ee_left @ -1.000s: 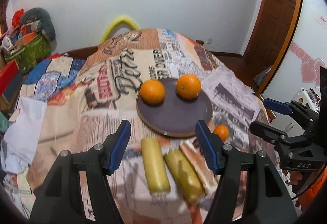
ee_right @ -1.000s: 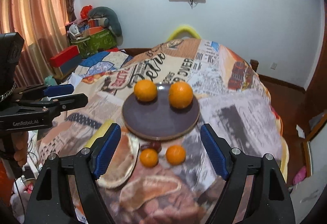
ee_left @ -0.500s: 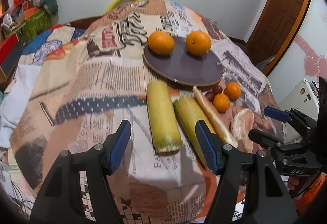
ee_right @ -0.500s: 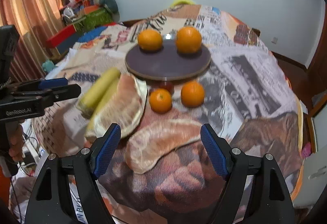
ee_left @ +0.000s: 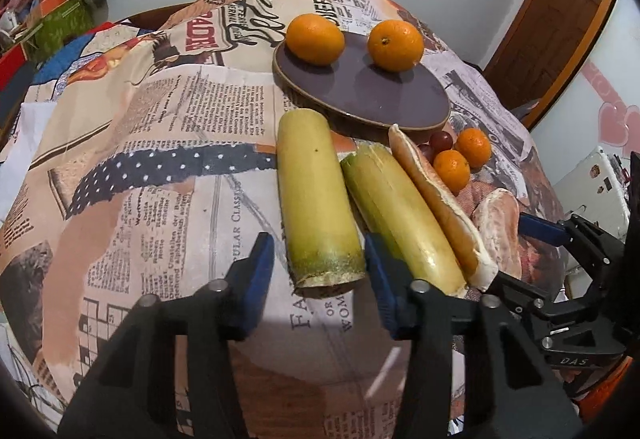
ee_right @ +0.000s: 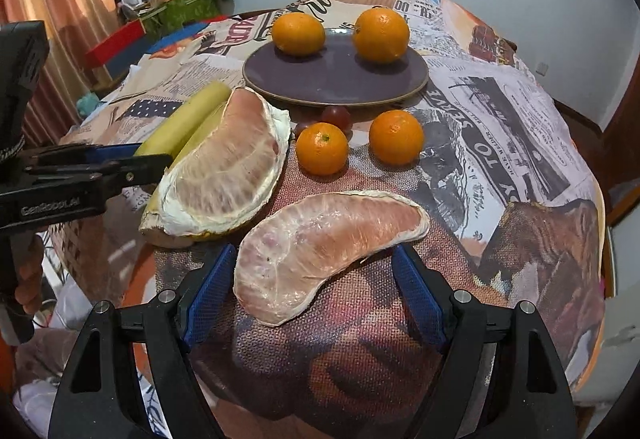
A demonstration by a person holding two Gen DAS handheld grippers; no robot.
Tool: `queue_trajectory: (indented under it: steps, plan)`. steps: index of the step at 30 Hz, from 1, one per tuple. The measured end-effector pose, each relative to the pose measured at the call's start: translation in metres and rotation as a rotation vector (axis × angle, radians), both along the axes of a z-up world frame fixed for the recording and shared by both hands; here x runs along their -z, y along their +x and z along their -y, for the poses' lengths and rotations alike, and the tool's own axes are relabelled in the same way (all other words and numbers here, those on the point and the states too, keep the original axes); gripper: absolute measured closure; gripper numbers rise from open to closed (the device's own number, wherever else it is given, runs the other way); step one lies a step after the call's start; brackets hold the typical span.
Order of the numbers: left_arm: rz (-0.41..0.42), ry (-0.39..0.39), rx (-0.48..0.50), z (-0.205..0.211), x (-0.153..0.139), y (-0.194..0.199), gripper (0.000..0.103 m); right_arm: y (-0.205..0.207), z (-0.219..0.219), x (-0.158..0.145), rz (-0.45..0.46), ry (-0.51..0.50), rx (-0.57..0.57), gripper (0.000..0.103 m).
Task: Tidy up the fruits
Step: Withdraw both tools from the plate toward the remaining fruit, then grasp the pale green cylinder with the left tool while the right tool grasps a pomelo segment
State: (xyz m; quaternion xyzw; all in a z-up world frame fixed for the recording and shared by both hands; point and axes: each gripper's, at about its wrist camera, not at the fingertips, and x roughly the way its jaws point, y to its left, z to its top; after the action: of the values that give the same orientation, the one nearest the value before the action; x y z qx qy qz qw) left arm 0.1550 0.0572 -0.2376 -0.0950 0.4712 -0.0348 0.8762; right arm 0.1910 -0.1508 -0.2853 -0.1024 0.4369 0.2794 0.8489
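Two pairs of fingers are down at the near edge of the bench (ee_left: 140, 127), each straddling a piece of fruit without gripping it yet.

Left gripper (ee_left: 320, 271): its jaws have just been closing and stand fairly narrow, with the cut end of the left cane (ee_left: 316, 199) between the fingers. The right pad looks to be at the cane's side; a sliver of cloth shows at the left pad, so I judge it not clamped. To do this well, centre the cane, close squarely across its thick end, then lift straight up, since the second cane (ee_left: 400, 215) lies just beyond the right finger and could be nudged.

Right gripper (ee_right: 316, 291): its fingers stand wide, around the near lobe of the peeled pomelo wedge (ee_right: 320, 247), gaps on both sides. The flesh looks soft, so a gentle squeeze low on the wedge seems wise.

Past those fingers lie the pomelo in its rind (ee_right: 228, 175), two small oranges (ee_right: 322, 149), a grape or two, then the plate (ee_right: 336, 79) with two oranges (ee_right: 380, 35) at its far rim. The plate's near half is bare, which offers landing room. The bench edge drops away close behind both grippers and on the right, so carry forward, not sideways.
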Motion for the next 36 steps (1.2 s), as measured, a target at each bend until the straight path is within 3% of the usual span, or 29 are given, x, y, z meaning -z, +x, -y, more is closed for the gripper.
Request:
queue_trajectory:
  steps: [1,16,28,36]
  plan:
    - [0.004,-0.016,0.004,-0.001,0.0,-0.001,0.064,0.0,0.002,0.0,0.004,-0.002,0.0,0.025]
    - [-0.005,-0.008,0.003,-0.016,-0.005,-0.031,0.067,0.0,0.053,-0.005,-0.024,0.032,0.056,0.027]
    - [-0.054,0.032,0.059,-0.011,-0.004,0.006,0.067,0.022,0.038,-0.007,-0.047,0.07,0.052,0.027]
    - [-0.074,0.064,0.09,-0.004,0.004,0.037,0.067,0.031,0.027,0.0,-0.059,0.053,0.026,0.039]
